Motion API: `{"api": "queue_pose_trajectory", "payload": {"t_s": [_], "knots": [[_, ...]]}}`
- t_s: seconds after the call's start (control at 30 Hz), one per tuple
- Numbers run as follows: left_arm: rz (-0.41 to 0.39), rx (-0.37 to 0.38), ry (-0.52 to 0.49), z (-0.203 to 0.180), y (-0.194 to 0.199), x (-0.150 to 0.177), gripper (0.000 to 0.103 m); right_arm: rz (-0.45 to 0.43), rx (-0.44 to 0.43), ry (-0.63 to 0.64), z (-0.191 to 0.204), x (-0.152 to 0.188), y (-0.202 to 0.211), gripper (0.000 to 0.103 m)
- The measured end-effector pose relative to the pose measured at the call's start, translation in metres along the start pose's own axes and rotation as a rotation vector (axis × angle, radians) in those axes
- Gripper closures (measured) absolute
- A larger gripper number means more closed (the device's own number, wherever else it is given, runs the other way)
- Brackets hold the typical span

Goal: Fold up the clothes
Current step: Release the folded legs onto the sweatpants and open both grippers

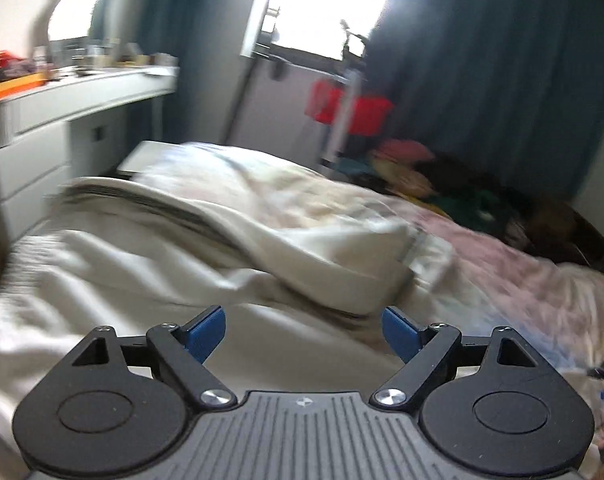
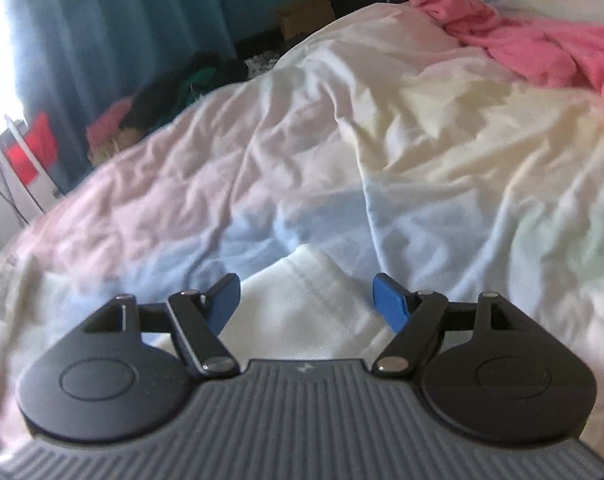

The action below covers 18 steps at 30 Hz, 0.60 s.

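Note:
A white garment (image 1: 206, 256) lies rumpled and partly folded over on the bed in the left wrist view. My left gripper (image 1: 303, 330) is open and empty just above its near part. In the right wrist view a corner of the white ribbed garment (image 2: 305, 300) lies between the open jaws of my right gripper (image 2: 305, 300), which holds nothing. A pink garment (image 2: 541, 36) lies bunched at the bed's far right.
The bed has a pastel rainbow sheet (image 2: 262, 152). A white desk with drawers (image 1: 42, 128) stands at the left. A pile of dark and coloured clothes (image 1: 461, 188) lies beyond the bed by blue curtains (image 1: 501, 60). A rack with red cloth (image 1: 349, 108) stands by the window.

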<state>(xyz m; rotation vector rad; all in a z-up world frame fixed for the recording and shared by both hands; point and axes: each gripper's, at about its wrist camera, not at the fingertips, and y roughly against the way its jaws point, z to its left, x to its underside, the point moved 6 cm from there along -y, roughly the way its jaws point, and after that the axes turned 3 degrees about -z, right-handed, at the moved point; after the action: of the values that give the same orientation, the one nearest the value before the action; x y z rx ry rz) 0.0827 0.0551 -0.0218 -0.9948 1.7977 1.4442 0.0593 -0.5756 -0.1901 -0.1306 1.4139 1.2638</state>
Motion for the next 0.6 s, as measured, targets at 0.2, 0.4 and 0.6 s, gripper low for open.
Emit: {"api": "queue_pose_trajectory", "payload": {"t_s": [0.2, 0.4, 0.6], "knots": [[-0.012, 0.036, -0.118, -0.040, -0.055, 0.040, 0.016, 0.034, -0.016, -0.009, -0.004, 0.014, -0.022, 0.034], [-0.022, 0.020, -0.137, -0.034, -0.070, 0.053, 0.016, 0.005, -0.022, 0.101, 0.011, 0.013, -0.015, 0.087], [-0.017, 0.016, -0.101, -0.017, -0.064, 0.049, 0.016, -0.078, 0.031, -0.006, -0.010, -0.002, -0.001, 0.090]]}}
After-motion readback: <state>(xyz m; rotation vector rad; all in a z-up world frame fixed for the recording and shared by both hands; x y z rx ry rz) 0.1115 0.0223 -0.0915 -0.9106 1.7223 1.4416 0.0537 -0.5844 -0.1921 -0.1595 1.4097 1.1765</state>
